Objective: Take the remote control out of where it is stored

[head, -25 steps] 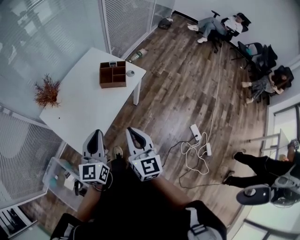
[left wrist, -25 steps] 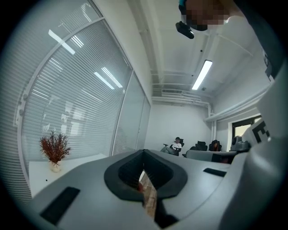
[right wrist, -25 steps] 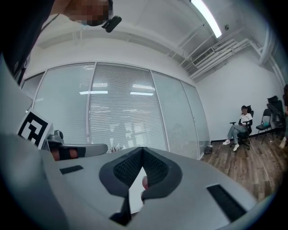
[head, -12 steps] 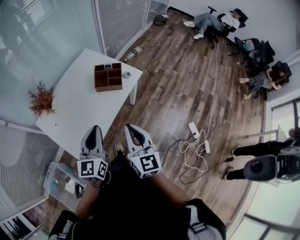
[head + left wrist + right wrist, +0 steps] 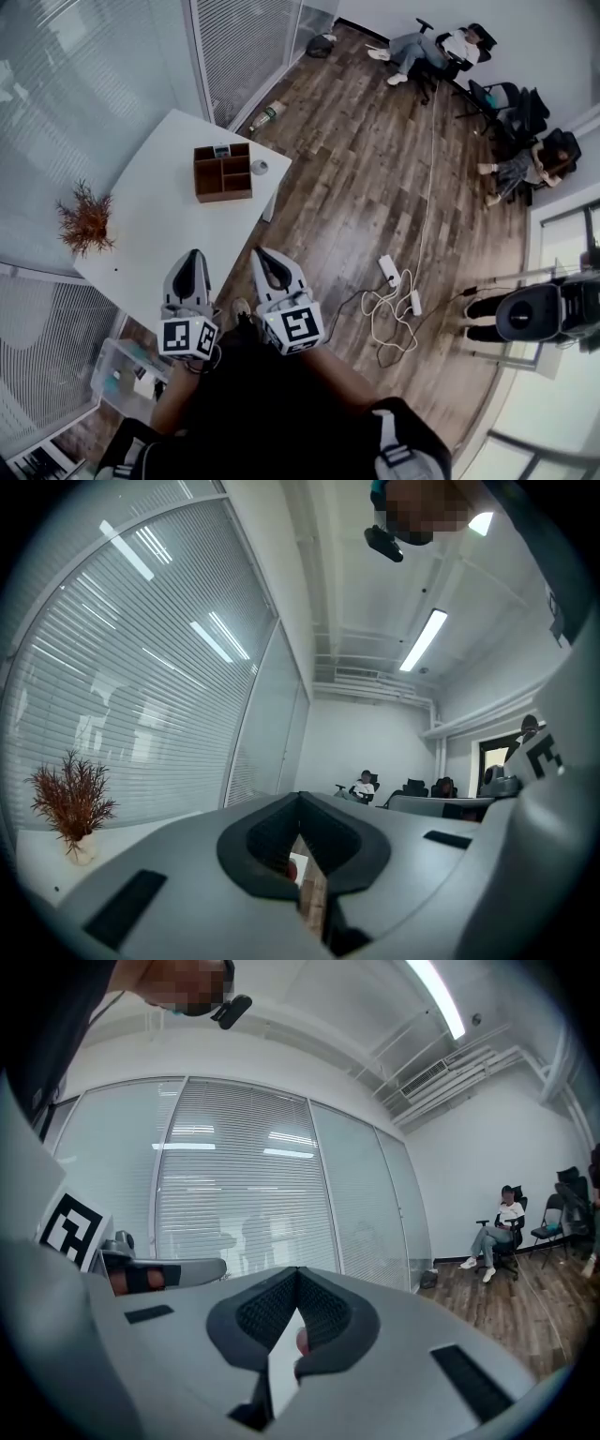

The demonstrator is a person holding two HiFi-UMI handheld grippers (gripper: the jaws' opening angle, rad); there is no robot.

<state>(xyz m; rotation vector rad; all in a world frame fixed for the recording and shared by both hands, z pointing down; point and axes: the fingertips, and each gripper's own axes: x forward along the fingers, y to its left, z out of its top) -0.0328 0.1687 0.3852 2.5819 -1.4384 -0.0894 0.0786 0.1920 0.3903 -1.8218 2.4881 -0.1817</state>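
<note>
A brown wooden organizer box [image 5: 223, 174] with several compartments stands on the white table [image 5: 159, 220] at the upper left of the head view. A slim grey remote control [image 5: 222, 150] stands in its far compartment. My left gripper [image 5: 194, 256] and right gripper [image 5: 265, 255] are held side by side, pointing level toward the table's near end and well short of the box. Both are shut with nothing in them. In the left gripper view the left gripper [image 5: 300, 799] has its tips together. The right gripper [image 5: 298, 1272] looks the same in its own view.
A small round object [image 5: 260, 167] lies beside the box, and a dried reddish plant [image 5: 84, 220] stands at the table's left end. A clear plastic bin [image 5: 127, 367] sits under the near corner. A power strip and cables [image 5: 398, 281] lie on the wooden floor. People sit on chairs [image 5: 441, 45] at the far wall.
Both grippers have travelled together toward the table, and the box now sits a little lower and nearer in the head view. Their jaws stayed shut.
</note>
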